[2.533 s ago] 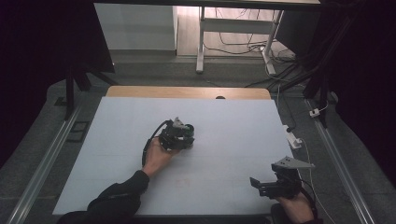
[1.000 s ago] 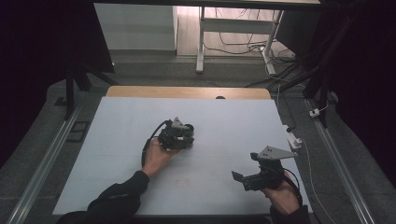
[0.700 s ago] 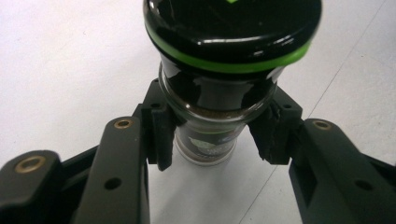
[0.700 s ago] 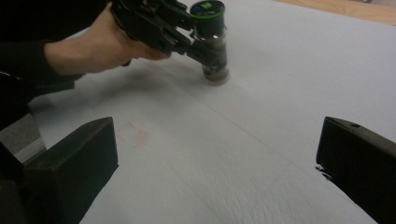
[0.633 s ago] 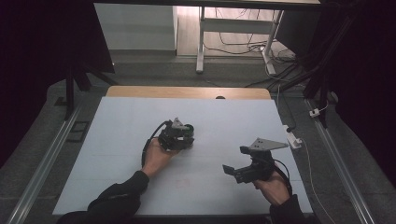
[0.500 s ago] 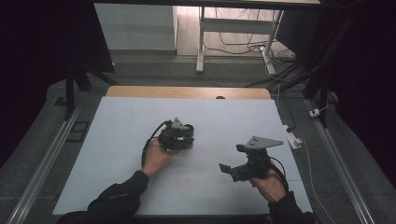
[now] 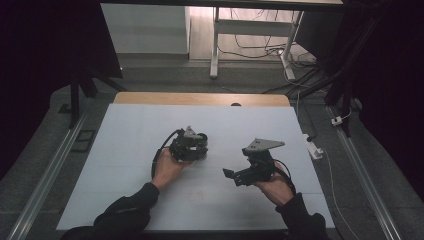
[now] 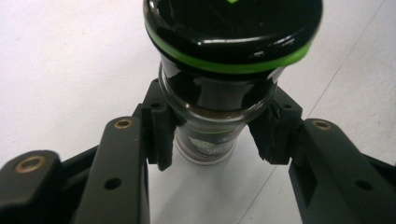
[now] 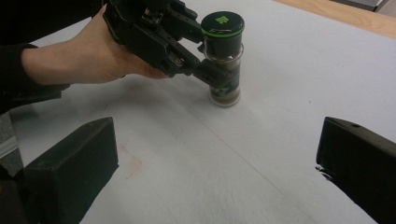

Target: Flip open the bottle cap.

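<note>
Since the earlier frames, the right gripper (image 7: 231, 173) has travelled from the table's near right corner inward and to the left, while the left gripper (image 7: 201, 148) has kept its place near the middle of the table (image 7: 125, 150). From above, the right gripper now sits just right of the left one, a strip of bare table between them, its front end pointing toward the left one.

Seen from the left gripper view, the black jaws are clamped on a small glass jar (image 8: 208, 135), the pads (image 8: 161, 135) pressing on its sides just under the black lid (image 8: 233, 28) with its green ring. Brown powder fills the lower part of the glass.

In the right gripper view, the jar (image 9: 225, 70) stands upright on the white table surface, held by the left gripper (image 9: 205, 74), with the person's left hand (image 9: 88, 51) wrapped around that gripper's body. The right gripper's own jaws stand wide apart at the bottom corners of that view, nothing between them, and the jar lies well ahead of them.
</note>
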Available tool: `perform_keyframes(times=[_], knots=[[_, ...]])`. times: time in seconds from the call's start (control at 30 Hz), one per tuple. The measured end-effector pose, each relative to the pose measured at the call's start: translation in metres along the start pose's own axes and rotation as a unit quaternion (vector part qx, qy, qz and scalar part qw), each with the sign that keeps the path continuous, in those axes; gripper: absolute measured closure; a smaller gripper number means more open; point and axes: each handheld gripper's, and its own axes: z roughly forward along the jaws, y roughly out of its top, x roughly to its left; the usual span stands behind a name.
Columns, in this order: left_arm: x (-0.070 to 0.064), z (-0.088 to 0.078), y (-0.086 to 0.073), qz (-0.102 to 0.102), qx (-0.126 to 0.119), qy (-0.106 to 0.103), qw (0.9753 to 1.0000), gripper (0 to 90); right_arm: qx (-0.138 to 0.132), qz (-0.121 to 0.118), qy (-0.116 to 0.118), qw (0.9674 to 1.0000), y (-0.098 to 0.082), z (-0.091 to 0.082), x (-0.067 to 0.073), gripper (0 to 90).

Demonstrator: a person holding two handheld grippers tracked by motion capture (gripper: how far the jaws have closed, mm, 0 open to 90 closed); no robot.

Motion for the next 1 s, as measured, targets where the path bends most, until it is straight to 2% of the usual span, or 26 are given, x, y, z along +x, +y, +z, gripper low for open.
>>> perform_keyframes(times=[0.2,0.53,1.0], knots=[[0.0,0.0,0.0,-0.001,0.0,0.001,1.0,53.7,0.008,-0.012,0.002,0.9999,0.009,0.015,0.001,0.0],[0.0,0.0,0.0,-0.001,-0.001,0.001,1.0,53.7,0.028,-0.011,0.007,0.9995,0.018,0.037,-0.001,0.0],[-0.001,0.0,0.0,-0.001,-0.002,0.001,1.0,53.7,0.038,-0.022,-0.004,0.999,0.027,0.066,-0.006,0.0]])
